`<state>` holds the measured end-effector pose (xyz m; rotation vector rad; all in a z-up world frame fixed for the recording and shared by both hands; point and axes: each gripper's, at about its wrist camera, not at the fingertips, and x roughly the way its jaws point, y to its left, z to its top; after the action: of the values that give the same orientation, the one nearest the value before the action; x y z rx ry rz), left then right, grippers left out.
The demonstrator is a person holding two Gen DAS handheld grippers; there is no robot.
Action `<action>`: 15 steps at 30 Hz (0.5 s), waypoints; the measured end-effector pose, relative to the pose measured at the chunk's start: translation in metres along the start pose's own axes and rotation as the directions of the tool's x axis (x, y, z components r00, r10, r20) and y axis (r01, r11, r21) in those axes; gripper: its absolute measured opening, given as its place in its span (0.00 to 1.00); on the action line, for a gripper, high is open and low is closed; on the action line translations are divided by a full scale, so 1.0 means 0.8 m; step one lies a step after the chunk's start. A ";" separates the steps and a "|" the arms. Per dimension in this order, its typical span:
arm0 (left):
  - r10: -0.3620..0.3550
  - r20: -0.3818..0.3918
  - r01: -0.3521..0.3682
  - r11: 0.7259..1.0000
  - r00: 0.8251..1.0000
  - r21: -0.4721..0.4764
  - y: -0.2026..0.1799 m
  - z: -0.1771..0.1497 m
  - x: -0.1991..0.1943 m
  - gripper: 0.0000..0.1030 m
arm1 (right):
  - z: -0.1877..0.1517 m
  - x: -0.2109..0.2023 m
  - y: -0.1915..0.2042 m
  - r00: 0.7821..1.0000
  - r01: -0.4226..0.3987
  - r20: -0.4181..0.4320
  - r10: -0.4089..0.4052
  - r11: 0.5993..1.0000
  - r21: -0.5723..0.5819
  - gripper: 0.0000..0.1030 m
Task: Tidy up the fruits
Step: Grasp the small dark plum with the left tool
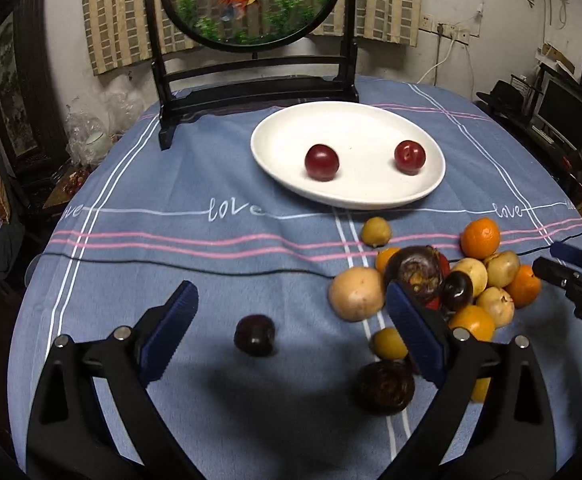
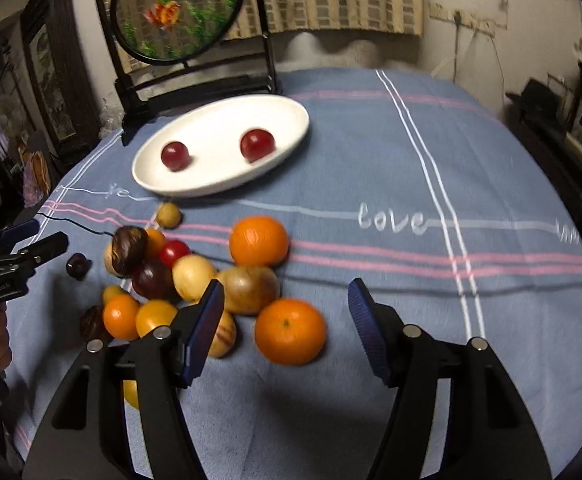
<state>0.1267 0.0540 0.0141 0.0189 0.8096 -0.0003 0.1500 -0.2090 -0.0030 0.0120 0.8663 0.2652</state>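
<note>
A white oval plate [image 1: 275, 160] [image 2: 219, 106] at the back of the blue cloth holds two red plums [image 1: 322, 161] [image 1: 409, 157]. A heap of oranges, pale yellow fruits and dark fruits [image 1: 467, 276] [image 2: 195, 276] lies in front of it. My left gripper [image 1: 291, 292] stands wide open over a lone dark plum [image 1: 255, 335] on the cloth, its pads clear of the plum. My right gripper [image 2: 287, 287] is open, with an orange [image 2: 290, 331] lying between its fingers, untouched. Each gripper's tips show at the edge of the other's view.
A dark wooden stand with a round goldfish screen [image 1: 251, 80] stands behind the plate. A thin black cable [image 1: 171, 261] runs across the cloth. One more orange [image 2: 259, 241] sits apart from the heap. Shelves and a monitor [image 1: 567, 116] are off the table's right.
</note>
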 end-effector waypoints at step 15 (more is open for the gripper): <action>0.026 -0.029 -0.025 0.999 0.999 0.031 0.018 -0.035 0.024 0.94 | -0.026 0.006 -0.036 0.993 -0.115 -0.008 0.117 0.985 0.129 0.63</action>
<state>0.1199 0.0689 -0.0186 0.0584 0.8386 0.0115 0.1439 -0.2380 -0.0237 0.1810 0.8983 0.3184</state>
